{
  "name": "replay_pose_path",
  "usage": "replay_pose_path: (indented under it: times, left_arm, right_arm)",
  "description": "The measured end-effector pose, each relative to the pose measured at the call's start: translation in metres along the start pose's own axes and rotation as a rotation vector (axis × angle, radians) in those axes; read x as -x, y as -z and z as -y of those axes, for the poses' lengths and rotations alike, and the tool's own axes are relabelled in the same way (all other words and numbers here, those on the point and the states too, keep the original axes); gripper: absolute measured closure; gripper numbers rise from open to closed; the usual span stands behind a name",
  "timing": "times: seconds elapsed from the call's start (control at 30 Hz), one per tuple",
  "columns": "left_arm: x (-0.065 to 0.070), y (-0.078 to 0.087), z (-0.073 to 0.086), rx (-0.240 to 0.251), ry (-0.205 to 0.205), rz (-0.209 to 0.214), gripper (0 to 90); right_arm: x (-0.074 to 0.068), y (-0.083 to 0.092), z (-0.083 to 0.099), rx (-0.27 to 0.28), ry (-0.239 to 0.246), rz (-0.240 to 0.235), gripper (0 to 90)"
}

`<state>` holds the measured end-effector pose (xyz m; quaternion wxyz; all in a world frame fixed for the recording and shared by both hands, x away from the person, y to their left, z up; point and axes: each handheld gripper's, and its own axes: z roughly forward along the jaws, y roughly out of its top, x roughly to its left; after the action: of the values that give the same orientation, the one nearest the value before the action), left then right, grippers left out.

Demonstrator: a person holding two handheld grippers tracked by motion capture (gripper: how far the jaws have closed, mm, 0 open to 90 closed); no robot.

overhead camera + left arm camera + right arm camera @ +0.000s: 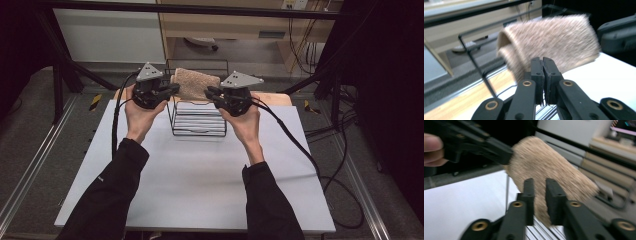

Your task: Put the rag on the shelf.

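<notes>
Two claws of mine hold a folded tan towel [196, 83] over the wire rack [196, 131] at twelve o'clock on the white table [190, 185], its long axis running nine to three. Left claw [543, 61] pinches the towel's near edge, jaws nearly touching. Right claw [539, 182] clamps its other end, jaws pressed on thick cloth.

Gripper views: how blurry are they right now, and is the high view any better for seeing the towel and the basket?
Left gripper view: the towel is smeared by motion blur, while the left gripper jaws stay sharp. Right gripper view: towel and background are streaked, the right gripper is fairly crisp. High view: steady and evenly lit over the table, dark at both sides; the wire basket reads clearly.
</notes>
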<state>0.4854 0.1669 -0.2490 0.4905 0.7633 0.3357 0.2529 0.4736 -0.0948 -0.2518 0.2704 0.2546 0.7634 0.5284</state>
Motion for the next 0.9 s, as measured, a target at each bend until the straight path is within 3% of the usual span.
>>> replay_pose_path:
  times: [0.2, 0.43, 0.53, 0.63, 0.9]
  left_arm:
    - [-0.006, -0.006, 0.011, 0.000, 0.014, 0.004, 88.2]
    - [-0.005, 0.002, 0.015, 0.010, 0.020, 0.020, 83.8]
    - [-0.003, 0.008, 0.019, -0.002, 0.026, 0.025, 77.7]
    - [-0.003, 0.012, 0.026, -0.025, 0.033, 0.039, 70.2]
    - [0.000, 0.022, 0.054, -0.062, 0.033, 0.065, 51.7]
  right_arm:
    - [0.012, -0.007, 0.015, -0.027, -0.062, 0.061, 89.0]
    - [0.011, 0.001, 0.021, 0.006, -0.092, 0.038, 85.1]
    - [0.009, 0.010, 0.021, 0.012, -0.090, 0.036, 81.3]
    - [0.007, 0.019, 0.023, 0.022, -0.118, 0.024, 76.3]
    - [0.009, 0.040, 0.041, -0.021, -0.177, 0.020, 59.5]
